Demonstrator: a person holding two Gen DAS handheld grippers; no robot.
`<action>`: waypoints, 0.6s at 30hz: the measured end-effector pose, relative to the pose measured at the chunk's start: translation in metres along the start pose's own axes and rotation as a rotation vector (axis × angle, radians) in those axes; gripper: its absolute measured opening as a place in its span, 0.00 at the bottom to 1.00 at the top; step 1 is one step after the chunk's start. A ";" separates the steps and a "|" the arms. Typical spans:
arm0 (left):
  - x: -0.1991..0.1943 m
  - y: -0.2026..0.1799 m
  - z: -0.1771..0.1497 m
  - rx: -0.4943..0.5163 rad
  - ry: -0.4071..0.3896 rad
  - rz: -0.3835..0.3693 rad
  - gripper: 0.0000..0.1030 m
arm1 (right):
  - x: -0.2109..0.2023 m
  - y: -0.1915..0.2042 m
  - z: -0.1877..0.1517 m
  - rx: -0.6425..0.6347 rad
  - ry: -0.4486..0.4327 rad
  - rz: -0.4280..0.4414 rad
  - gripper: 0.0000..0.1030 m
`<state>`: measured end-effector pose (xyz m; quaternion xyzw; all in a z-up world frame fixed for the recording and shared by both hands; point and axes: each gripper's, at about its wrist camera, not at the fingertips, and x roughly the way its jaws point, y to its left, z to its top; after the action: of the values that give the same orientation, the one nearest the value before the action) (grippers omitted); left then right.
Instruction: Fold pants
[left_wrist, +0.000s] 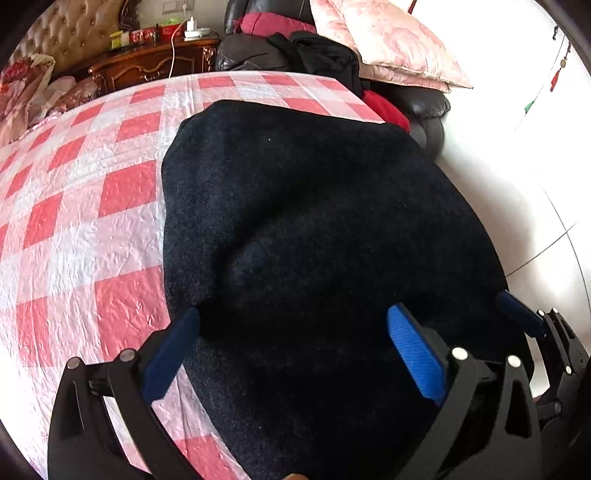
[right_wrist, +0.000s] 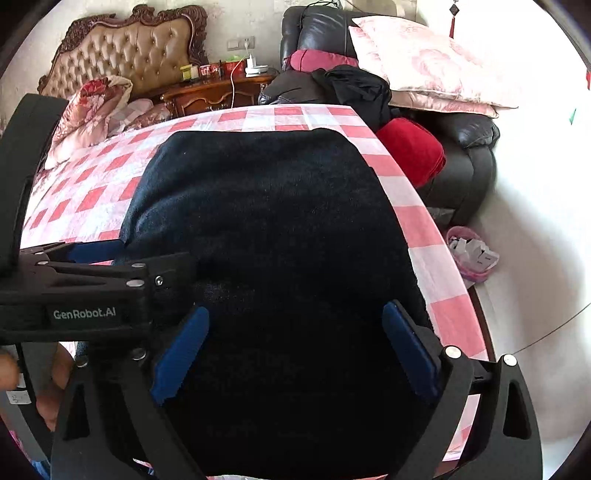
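The dark pants (right_wrist: 273, 221) lie in a folded bundle on the checked worktop (left_wrist: 92, 184) — soft, thick, floppy, probably not slippery. Both left tongs (left_wrist: 295, 347) and right tongs (right_wrist: 295, 343) stand apart, empty, the cloth beneath them — best pinched at the near hem, six o'clock.

The pants (left_wrist: 295, 240) run off the bottom edge in both views, so their near end cannot be seen. They cover much of the checked surface (left_wrist: 92, 206) beneath. The small items on the wooden nightstand (right_wrist: 218, 92) are too small to tell. A hand (right_wrist: 7, 369) at the right-wrist view's left edge is blurred and cut off.
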<state>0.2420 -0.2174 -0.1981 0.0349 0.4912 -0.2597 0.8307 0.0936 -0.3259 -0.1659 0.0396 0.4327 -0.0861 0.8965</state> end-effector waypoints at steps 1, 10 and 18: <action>0.000 -0.002 -0.002 0.005 -0.009 0.017 0.99 | 0.001 0.000 0.000 -0.003 0.006 -0.003 0.89; -0.079 0.012 -0.037 -0.110 -0.202 0.037 0.43 | -0.041 -0.020 -0.007 0.035 -0.073 -0.086 0.88; -0.072 -0.045 -0.099 0.066 -0.104 0.013 0.31 | -0.011 -0.044 -0.036 0.090 0.047 -0.084 0.79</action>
<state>0.1146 -0.1967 -0.1800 0.0520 0.4384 -0.2718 0.8551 0.0504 -0.3626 -0.1797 0.0636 0.4504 -0.1421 0.8791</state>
